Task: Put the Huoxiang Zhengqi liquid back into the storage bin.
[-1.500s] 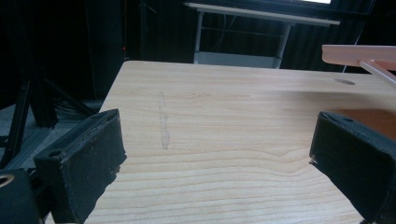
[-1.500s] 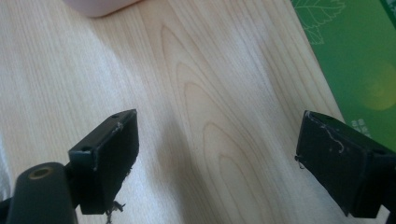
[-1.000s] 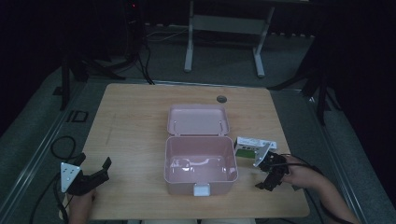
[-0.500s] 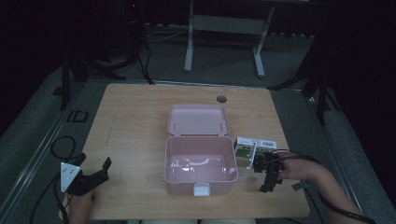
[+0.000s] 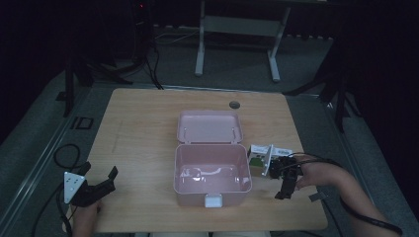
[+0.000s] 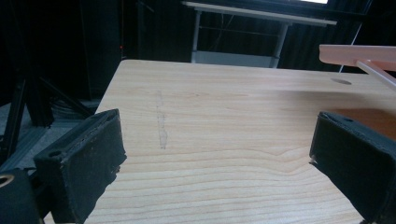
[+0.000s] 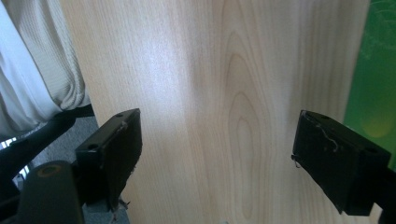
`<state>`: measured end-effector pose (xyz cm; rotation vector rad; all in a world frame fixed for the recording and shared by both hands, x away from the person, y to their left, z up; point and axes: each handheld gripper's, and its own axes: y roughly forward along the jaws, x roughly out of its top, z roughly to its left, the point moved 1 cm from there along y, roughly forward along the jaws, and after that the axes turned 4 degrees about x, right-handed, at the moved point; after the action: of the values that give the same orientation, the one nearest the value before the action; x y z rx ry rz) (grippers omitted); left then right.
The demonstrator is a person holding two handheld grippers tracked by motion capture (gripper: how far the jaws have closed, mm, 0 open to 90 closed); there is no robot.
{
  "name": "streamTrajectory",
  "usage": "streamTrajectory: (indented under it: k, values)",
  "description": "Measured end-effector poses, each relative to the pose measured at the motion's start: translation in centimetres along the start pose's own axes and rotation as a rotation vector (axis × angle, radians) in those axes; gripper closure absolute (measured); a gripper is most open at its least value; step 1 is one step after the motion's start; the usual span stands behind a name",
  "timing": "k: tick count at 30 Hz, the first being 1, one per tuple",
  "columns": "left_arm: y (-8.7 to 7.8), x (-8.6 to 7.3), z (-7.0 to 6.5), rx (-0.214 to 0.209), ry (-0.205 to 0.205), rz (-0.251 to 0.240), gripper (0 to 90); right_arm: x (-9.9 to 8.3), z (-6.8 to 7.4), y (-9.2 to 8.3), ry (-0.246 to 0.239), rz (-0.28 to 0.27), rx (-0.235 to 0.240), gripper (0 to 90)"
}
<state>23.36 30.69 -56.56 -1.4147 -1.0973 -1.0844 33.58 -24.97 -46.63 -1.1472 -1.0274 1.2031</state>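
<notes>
- We see a small green-and-white carton [image 5: 261, 157] lying on its side on the wooden table [image 5: 143, 133], just beside the right wall of the open pink box [image 5: 212, 174]. The work in hand looks like getting that carton into the box.
- Our right gripper [image 5: 285, 183] sits near the carton, on its near side, and is pointed down at the table. In the right gripper view its jaws stand wide apart with only bare wood between them, and a green surface at the right edge [image 7: 373, 84] is most likely the carton's face.
- Our left gripper [image 5: 101, 183] rests at the near left corner of the table, well apart from the box. Its jaws are also wide and hold nothing, as the left gripper view shows.
- We judge the carton to be light and fairly stiff along its edges, with thin card walls that would dent under a hard squeeze. Its printed faces look smooth, so it may slide on the wood rather than lift if we catch it off-centre.
- The best hold seems to be across the two long flat sides near the middle, so that it does not swing. We cannot tell whether it is full or empty.
- The box stands with its lid [image 5: 210, 126] laid back flat behind it and its inside mostly bare, so a gentle drop from just above the rim should do.
</notes>
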Motion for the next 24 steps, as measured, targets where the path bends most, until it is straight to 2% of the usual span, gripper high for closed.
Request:
streamTrajectory:
  k: [3,12,15,19,24]
  values:
    - [0.0,0.0,0.0,0.000,0.000,0.000,3.1,0.1,-0.1,-0.8,0.008,-0.007,-0.003,13.8]
    - [0.0,0.0,0.0,0.000,0.000,0.000,3.1,-0.1,-0.9,-4.0,0.012,-0.022,-0.070,14.7]
    - [0.0,0.0,0.0,0.000,0.001,0.001,3.1,-0.1,-1.4,-4.8,0.019,-0.026,-0.075,18.2]
    - [0.0,0.0,0.0,-0.001,0.001,0.002,3.1,-0.1,-2.3,-5.6,0.032,-0.026,-0.101,18.4]
    - [0.0,0.0,0.0,-0.002,0.001,0.002,3.1,-0.1,-3.5,-6.3,0.053,-0.036,-0.109,19.6]
